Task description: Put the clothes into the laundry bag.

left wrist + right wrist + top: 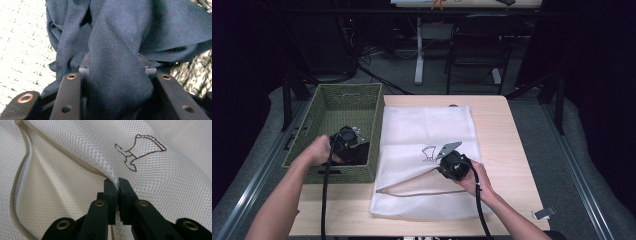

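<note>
Navy cloth garment (117, 50) in the green woven basket (339, 102) at the desk's (497, 135) left: our left gripper (349, 145) is bunching a fold. Our right gripper (117, 186), pressed together, pinches the white mesh laundry bag's (427, 125) zipped edge, holding its mouth lifted. Next, we judge, lift the garment rightward into that opening. Both forearms reach forward, low.

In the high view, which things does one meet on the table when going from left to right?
Green woven basket with the left gripper reaching into it onto dark blue cloth → white mesh laundry bag → right gripper, shut on the bag's fabric → small grey clip near the table's right edge.
</note>
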`<action>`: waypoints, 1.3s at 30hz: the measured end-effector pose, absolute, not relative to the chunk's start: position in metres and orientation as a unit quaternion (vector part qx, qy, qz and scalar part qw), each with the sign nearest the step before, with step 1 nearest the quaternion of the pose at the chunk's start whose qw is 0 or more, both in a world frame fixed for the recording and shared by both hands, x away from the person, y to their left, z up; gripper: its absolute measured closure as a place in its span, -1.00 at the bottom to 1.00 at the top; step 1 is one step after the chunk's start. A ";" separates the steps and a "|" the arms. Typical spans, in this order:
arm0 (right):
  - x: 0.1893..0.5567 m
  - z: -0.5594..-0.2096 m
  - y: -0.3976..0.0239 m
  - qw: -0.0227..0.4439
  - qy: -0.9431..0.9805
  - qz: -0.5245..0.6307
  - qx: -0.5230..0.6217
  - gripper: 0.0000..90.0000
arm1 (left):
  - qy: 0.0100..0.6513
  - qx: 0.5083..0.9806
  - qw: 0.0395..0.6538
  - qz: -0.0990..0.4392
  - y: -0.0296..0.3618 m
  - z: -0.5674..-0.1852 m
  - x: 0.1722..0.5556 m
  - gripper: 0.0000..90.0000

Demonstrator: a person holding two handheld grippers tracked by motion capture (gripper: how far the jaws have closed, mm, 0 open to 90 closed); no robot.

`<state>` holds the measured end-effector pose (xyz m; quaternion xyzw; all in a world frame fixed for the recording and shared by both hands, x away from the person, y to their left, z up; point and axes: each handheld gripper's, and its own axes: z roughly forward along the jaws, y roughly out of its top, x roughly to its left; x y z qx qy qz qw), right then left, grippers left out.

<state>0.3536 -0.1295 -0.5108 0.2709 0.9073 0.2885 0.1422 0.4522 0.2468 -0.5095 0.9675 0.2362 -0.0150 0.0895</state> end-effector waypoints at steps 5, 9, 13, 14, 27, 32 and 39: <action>0.353 -0.511 -0.130 0.143 0.907 0.289 0.272 0.92 | 0.245 0.963 0.112 -0.006 0.254 -0.505 0.449 0.37; 0.353 -0.510 -0.130 0.143 0.907 0.290 0.271 0.92 | 0.252 0.959 0.128 0.003 0.261 -0.498 0.445 0.38; 0.353 -0.510 -0.130 0.143 0.906 0.290 0.272 0.92 | 0.257 0.956 0.142 0.010 0.267 -0.490 0.441 0.39; 0.354 -0.510 -0.130 0.144 0.907 0.290 0.269 0.92 | 0.257 0.955 0.147 0.012 0.268 -0.488 0.440 0.39; 0.354 -0.510 -0.130 0.140 0.906 0.293 0.272 0.91 | 0.272 0.943 0.189 0.034 0.283 -0.463 0.429 0.41; 0.354 -0.510 -0.131 0.140 0.906 0.294 0.270 0.92 | 0.274 0.938 0.208 0.041 0.285 -0.451 0.429 0.41; 0.354 -0.510 -0.132 0.141 0.905 0.294 0.271 0.92 | 0.265 0.939 0.213 0.053 0.280 -0.438 0.424 0.41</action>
